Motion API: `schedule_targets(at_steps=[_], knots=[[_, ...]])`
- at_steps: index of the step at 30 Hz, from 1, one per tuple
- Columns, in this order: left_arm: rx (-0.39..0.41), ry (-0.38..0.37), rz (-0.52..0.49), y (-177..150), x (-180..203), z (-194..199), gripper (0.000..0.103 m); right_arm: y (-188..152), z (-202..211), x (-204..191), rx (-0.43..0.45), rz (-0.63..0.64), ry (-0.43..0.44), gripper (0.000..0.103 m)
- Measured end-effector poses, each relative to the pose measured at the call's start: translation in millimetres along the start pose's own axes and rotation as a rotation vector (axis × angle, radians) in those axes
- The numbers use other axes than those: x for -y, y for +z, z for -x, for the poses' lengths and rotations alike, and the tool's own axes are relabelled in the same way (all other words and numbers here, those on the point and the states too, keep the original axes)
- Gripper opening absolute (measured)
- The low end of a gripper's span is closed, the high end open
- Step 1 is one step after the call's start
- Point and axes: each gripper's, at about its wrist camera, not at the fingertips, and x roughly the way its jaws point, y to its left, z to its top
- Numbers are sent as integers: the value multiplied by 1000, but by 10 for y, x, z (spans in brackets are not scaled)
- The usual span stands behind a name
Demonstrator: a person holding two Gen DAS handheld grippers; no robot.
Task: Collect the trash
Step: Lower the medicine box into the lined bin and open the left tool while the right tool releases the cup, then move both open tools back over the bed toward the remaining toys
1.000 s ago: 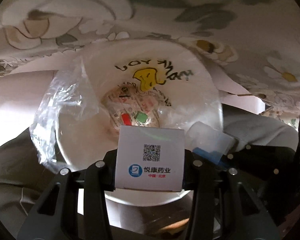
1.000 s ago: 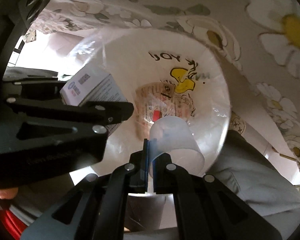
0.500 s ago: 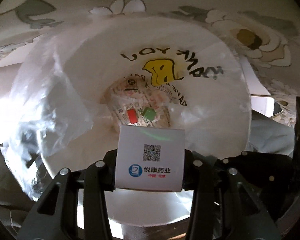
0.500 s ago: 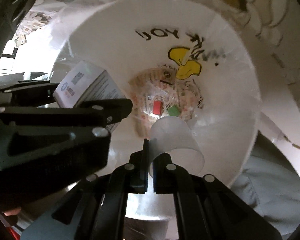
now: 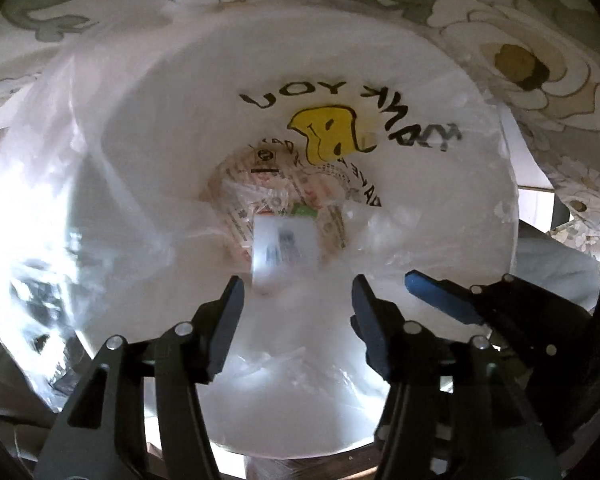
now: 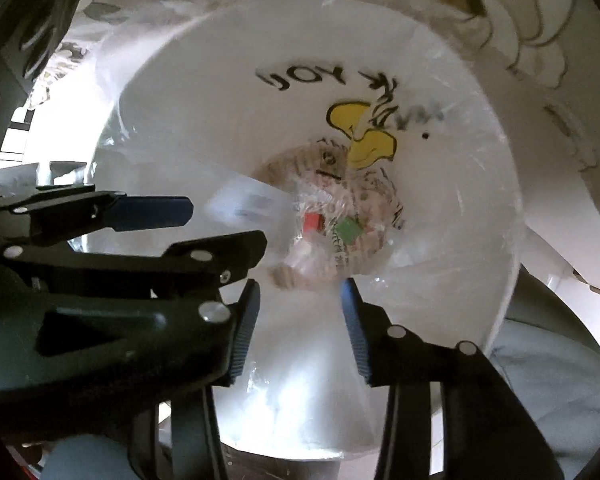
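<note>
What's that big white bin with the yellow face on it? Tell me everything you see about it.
The white bin is round and deep, seen from above its mouth. It is lined with a thin clear plastic bag that spills over the rim. On the inner wall are a yellow smiley and black "THANK YOU" lettering. At the bottom lie printed wrappers with red and green bits, and a blurred white box is inside, free of the open left tool. The right tool is open too.

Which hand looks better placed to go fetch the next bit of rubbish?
Right, narrowly. The left tool and right tool both gape empty over the bin, but a blurred box sits just off the left's fingers, so it may lag.
</note>
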Motion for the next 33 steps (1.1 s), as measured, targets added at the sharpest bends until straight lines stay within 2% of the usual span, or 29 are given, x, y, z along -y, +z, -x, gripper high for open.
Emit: schedule_targets(at_steps=[8, 13, 23, 29, 33], knots=[[8, 9, -6, -67, 21, 75, 57, -17, 146, -26, 28, -8, -5, 45], [52, -2, -24, -185, 36, 363, 57, -70, 475, -142, 87, 43, -34, 45], [204, 35, -117, -483, -8, 1236, 56, -375, 1225, -314, 203, 159, -54, 45], [272, 41, -134, -651, -83, 1701, 56, -547, 1671, -406, 270, 203, -51, 45], [343, 40, -143, -768, -107, 2069, 56, -659, 1979, -442, 319, 232, -54, 45]])
